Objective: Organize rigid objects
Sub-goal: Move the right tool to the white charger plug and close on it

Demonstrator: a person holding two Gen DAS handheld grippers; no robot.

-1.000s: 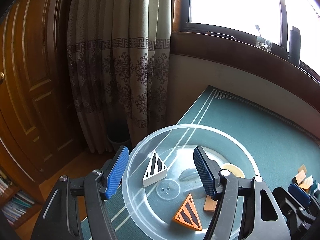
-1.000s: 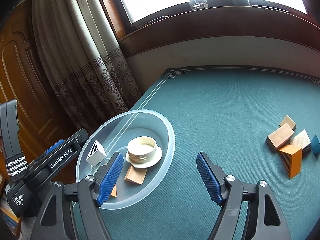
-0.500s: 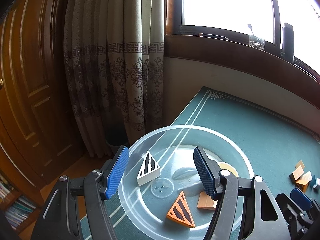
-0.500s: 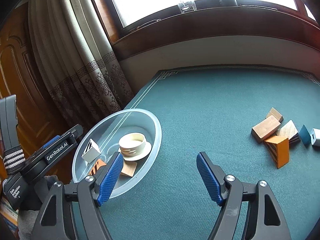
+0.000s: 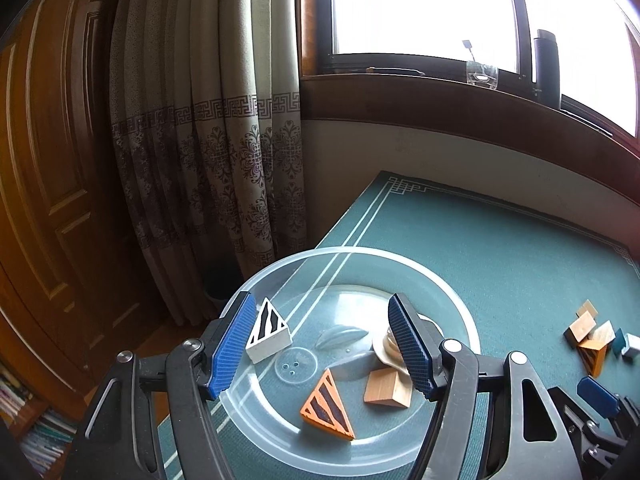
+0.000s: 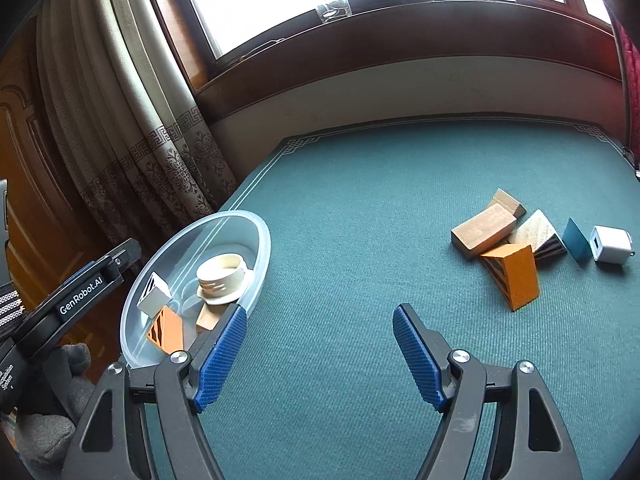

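Blocks point(image 6: 507, 248) loose near bench point(image 6: 360, 208) right edge, bowl point(image 6: 256, 276) at left edge, both grippers' fingers point(image 6: 416, 348) released.

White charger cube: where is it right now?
In the right wrist view the white charger cube sits on the green table at far right, the rightmost of the loose pile, just right of the teal block.

Daylight pours in from the window point(image 5: 420, 8), which is totally blown out to white (no detail outside at all). The door point(image 5: 36, 200) side stays dim and warm. Heavy fisheye bending with dark corners in both views; soft glare on the clear bowl point(image 5: 452, 300). Focus is decent overall.
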